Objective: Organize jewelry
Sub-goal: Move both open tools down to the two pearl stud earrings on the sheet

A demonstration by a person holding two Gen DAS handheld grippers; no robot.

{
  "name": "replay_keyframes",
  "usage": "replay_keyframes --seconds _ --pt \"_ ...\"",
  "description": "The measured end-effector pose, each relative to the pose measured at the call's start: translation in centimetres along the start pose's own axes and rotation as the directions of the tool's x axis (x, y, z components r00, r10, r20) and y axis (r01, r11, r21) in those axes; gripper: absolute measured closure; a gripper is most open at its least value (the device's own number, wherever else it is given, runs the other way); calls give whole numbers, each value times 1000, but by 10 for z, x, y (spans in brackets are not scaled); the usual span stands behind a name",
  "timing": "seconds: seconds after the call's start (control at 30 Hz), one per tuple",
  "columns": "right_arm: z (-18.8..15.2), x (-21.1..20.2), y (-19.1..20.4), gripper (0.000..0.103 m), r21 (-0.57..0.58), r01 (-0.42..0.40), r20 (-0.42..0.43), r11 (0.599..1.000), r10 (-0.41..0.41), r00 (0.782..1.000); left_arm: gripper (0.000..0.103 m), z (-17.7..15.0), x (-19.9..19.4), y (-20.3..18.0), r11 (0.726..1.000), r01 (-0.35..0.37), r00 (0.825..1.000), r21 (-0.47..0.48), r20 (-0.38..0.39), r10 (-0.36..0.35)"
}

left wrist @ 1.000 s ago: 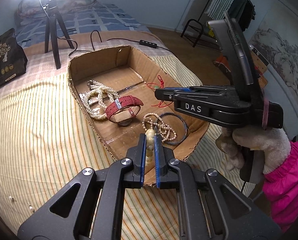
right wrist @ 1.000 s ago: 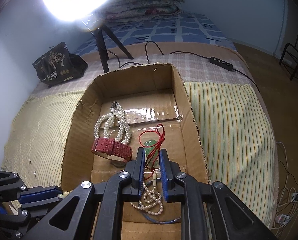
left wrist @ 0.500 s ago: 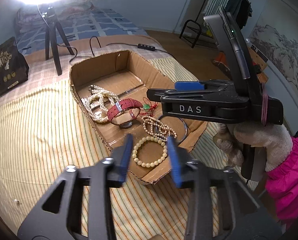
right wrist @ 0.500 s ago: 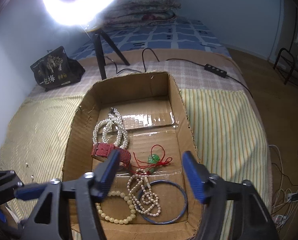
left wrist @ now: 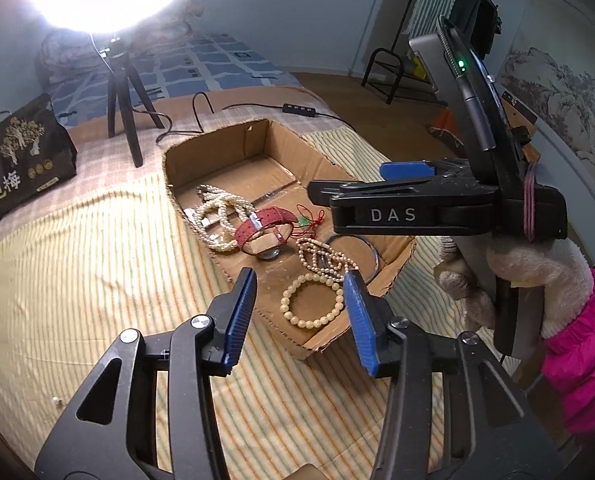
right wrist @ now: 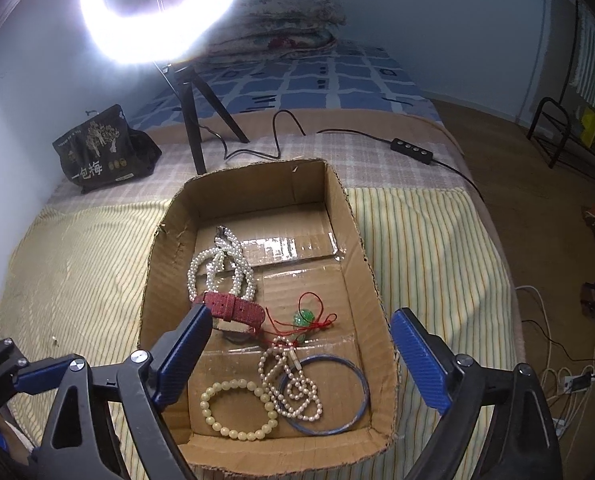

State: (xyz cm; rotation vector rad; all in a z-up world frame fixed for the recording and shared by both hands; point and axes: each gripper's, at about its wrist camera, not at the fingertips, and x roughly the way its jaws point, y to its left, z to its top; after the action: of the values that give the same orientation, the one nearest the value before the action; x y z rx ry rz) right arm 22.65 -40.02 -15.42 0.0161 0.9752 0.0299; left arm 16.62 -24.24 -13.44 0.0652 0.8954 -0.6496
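Blue-padded left hand-held gripper and right hand-held gripper: jaws opening, empty, above cardboard box.

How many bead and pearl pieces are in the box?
3. A white pearl strand lies at the far left, a yellowish bead bracelet at the near left, and a small-bead strand beside it, over the blue bangle. None seems hidden.

1. cardboard box sits on the striped bedspread, with all the jewelry inside.
2. near end: bead bracelet left, bangle right, small-bead necklace overlapping the bangle.
3. mid-box: watch left, cord pendant right.
4. pearl necklace behind the watch.
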Motion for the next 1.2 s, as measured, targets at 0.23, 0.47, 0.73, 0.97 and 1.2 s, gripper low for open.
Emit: replay_keyframes --seconds 0.23,0.47,0.73,0.97,1.2 --pt "-8 -17 11 11 -13 31 1 999 -31 1000 56 -8 -24 14 999 -37 999 9 18 37" --pt "-17 -39 24 11 -25 47 30 999 -46 999 45 -20 -51 42 997 -74 997 -16 36 75" --pt "-31 -55 43 11 -70 87 59 994 -83 995 35 -38 -84 81 989 -133 990 -64 39 136" --pt "-47 -65 67 11 -118 77 71 990 -69 995 35 -59 -107 127 974 -135 989 -183 31 143" --pt "-62 -68 98 11 -182 43 70 982 -30 997 35 -78 -128 165 945 -227 971 -235 15 237"
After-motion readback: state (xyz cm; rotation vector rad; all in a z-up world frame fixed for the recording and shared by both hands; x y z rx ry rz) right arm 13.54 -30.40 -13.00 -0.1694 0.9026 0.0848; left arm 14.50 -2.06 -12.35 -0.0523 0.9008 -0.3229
